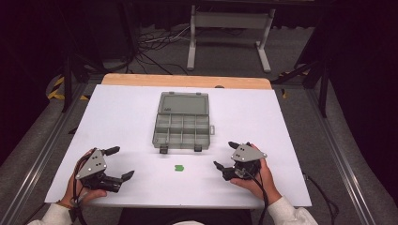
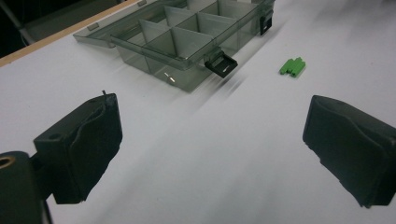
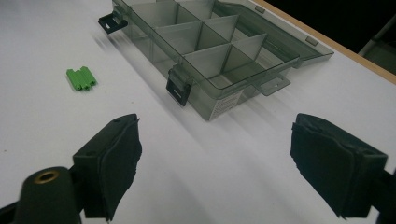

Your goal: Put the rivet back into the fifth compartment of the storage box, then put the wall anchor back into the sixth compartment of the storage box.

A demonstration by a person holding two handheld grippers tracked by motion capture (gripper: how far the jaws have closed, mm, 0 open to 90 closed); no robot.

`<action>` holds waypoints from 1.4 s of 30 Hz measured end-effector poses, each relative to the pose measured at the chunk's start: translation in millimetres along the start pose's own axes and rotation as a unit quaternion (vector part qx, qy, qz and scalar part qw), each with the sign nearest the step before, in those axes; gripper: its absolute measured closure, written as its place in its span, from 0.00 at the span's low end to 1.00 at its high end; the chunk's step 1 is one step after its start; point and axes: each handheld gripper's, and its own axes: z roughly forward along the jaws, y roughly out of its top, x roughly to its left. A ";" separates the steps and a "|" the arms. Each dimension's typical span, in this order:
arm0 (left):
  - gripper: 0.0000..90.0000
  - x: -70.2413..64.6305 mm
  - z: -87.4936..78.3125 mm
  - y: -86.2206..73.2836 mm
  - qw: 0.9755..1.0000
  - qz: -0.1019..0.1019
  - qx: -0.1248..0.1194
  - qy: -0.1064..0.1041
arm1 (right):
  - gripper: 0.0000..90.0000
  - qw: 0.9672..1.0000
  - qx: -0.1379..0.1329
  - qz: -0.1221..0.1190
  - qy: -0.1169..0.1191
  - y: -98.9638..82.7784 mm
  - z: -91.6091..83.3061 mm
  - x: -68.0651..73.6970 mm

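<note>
Two grippers are resting low on the white surface (image 1: 126, 117), one per hand, w/ nothing between the fingers of either. Left gripper (image 1: 123, 163) is sitting at the near left, fingers (image 2: 84, 149) standing wide apart and empty; right gripper (image 1: 226, 155) is sitting at the near right, fingers (image 3: 109, 163) likewise spread and gripping nothing. Green piece (image 1: 178, 167) is lying on the surface approx. midway between the grippers, just in front of the organiser box (image 1: 182, 127), touching neither. It's looking like a few short green cylinders side by side, but too small to count for sure. Box is lying open, lid flat behind it, black latches hanging at the near edge; compartments are appearing bare, though the smoky plastic is making that hard to confirm. Both gripper views are cutting off the box's far end, w/ blur streaks near its front wall.
</note>
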 end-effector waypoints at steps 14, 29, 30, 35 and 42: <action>0.06 2.3 -0.3 -2.5 1.000 -0.002 -0.001 -0.005 | 0.18 1.000 -0.001 -0.003 0.008 6.2 7.3 -0.6; 0.04 0.3 2.3 -1.8 1.000 0.006 0.007 -0.003 | 0.34 0.996 -0.015 -0.029 0.081 43.6 32.5 15.8; 0.04 0.3 2.3 -1.8 1.000 0.006 0.007 -0.003 | 0.36 0.995 -0.011 -0.029 0.092 45.5 36.6 18.4; 0.04 -0.2 2.1 -2.5 1.000 0.006 0.011 -0.008 | 0.41 0.991 0.012 -0.048 0.126 51.0 55.5 33.1; 0.04 -0.2 0.7 -2.4 1.000 0.004 0.010 -0.007 | 0.52 0.984 0.045 -0.067 0.158 54.8 83.4 45.7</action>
